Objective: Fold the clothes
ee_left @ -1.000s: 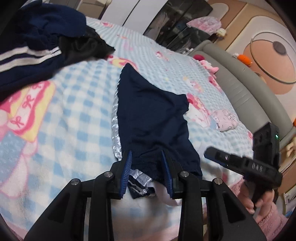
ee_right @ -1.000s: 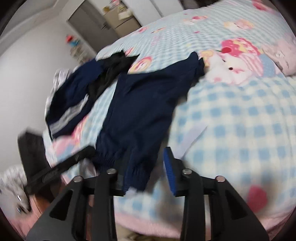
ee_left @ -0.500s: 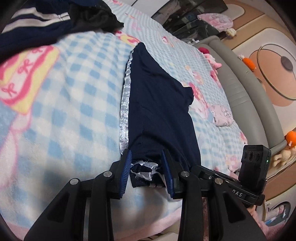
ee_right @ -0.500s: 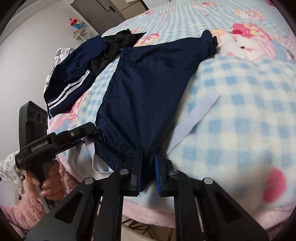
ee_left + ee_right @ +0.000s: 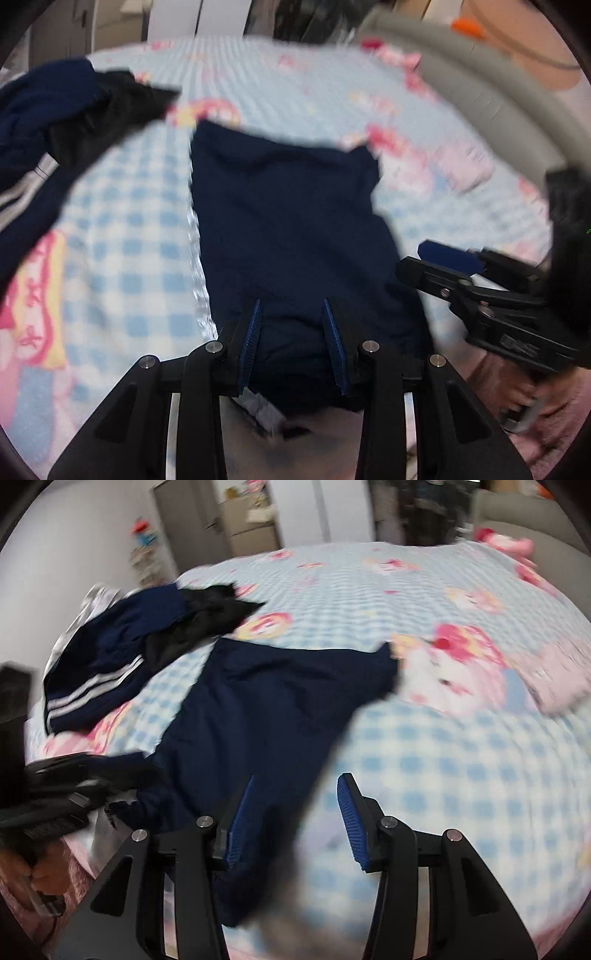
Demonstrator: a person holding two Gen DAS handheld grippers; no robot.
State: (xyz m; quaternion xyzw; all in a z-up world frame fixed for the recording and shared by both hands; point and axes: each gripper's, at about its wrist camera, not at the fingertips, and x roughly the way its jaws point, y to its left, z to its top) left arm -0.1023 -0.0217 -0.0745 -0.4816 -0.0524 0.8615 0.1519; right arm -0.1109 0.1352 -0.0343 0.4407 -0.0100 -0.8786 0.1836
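— Starting from the left wrist view: what is the left gripper [image 5: 291, 341] doing?
— It is holding its jaws partly apart around the bunched near edge of the navy trousers [image 5: 291, 225], which are lying lengthwise on the blue checked blanket [image 5: 122, 236]. Whether the pads are actually pinching the cloth I cannot tell, as the picture is blurring. The right gripper [image 5: 448, 264] is showing at the right, beside the trousers' edge.
— And the pile at the far left?
— A striped navy garment [image 5: 33, 155] is lying there with a black garment [image 5: 103, 118] on it.
— Now the right wrist view?
— The right gripper [image 5: 295, 814] is standing wide open, gripping nothing; the trousers [image 5: 266, 716] are passing over its left pad. The left gripper [image 5: 55, 801] is sitting at the trousers' near left corner. The striped garment [image 5: 107, 664] is lying farther off.
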